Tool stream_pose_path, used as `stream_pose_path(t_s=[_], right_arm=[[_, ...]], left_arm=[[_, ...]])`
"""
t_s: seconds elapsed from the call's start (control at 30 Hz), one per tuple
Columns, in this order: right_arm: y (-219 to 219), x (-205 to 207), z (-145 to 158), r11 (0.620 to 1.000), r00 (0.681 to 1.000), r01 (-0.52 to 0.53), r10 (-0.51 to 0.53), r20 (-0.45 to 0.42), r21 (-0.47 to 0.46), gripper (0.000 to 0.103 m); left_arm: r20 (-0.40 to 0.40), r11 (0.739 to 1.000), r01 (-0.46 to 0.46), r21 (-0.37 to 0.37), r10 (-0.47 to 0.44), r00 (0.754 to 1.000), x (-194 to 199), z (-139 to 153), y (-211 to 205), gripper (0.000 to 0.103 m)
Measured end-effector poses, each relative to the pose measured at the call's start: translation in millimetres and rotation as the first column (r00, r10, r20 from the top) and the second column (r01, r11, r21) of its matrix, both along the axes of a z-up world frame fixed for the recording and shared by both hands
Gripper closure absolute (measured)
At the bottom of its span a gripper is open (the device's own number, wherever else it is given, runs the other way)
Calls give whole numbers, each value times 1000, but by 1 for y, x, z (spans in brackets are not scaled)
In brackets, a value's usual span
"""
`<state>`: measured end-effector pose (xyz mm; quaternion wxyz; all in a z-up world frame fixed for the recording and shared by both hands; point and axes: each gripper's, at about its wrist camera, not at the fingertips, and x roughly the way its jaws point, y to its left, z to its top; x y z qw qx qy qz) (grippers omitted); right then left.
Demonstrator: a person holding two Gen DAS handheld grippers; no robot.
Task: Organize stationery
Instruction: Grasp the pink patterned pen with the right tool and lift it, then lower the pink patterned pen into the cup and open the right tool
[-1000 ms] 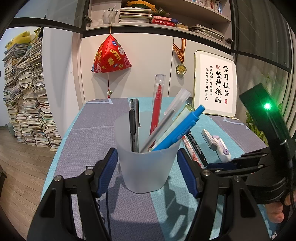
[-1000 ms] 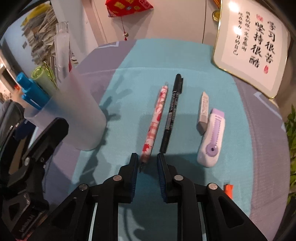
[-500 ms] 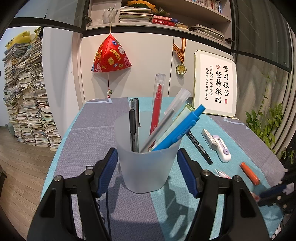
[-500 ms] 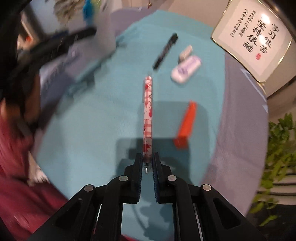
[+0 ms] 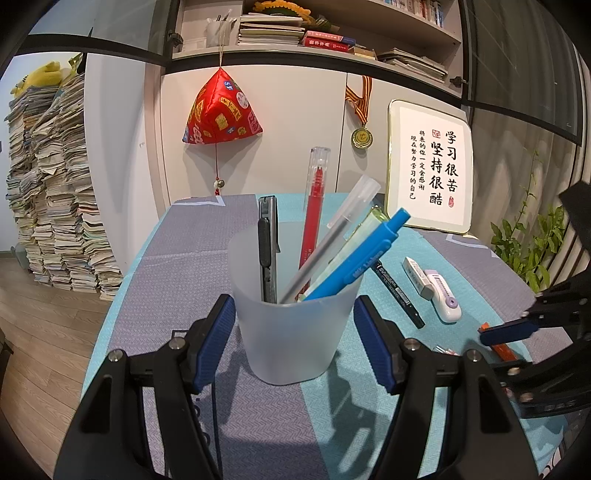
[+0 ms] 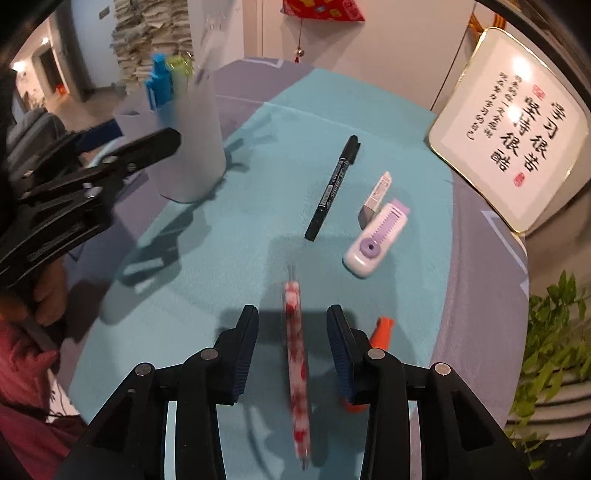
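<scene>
- Left wrist view: the frosted translucent plastic cup (image 5: 295, 325) is clamped between the blue pads of the left gripper (image 5: 295, 339), pens standing inside it.
- Right wrist view: the right gripper (image 6: 291, 354) is seen opening, its pads clear of the blurred pink-and-white patterned pen (image 6: 297, 369) between them.
- At two o'clock from that pen, the slim black marker (image 6: 332, 188) lies on the teal tablecloth (image 6: 240, 240).

White cabinets (image 5: 288, 122) under a bookshelf (image 5: 332, 33) — wood floor (image 5: 48, 325), stacked papers (image 5: 55, 184).
</scene>
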<state>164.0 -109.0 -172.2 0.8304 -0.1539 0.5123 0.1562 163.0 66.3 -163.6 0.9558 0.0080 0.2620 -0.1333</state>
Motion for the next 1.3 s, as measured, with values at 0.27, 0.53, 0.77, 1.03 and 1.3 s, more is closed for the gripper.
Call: stream_pose_path(t_s=[0.27,0.53,0.77,1.03,1.3], right_arm=[[4,12,-15,1000,999,10,-11,-32,-22,64],[9,15,-19,1000,998,-19,19,-55,12,89],[9,3,13,997,999,3,-6,37,82,89],[7,-21,92,979,972,-3,-45,229,204,90],[16,-21,156,963,927,-42,-62,371,265,92]], left_arm=[[0,1000,0,0,0,1000,0,0,0,36],[0,1000,0,0,0,1000,0,0,0,36],[7,1000,8,-3,-8,1000,-1,1,-1,38],[10,1000,11,-3,-11,1000,-2,2,-2,39],[20,1000,8,7,-8,1000,-4,2,-4,34]])
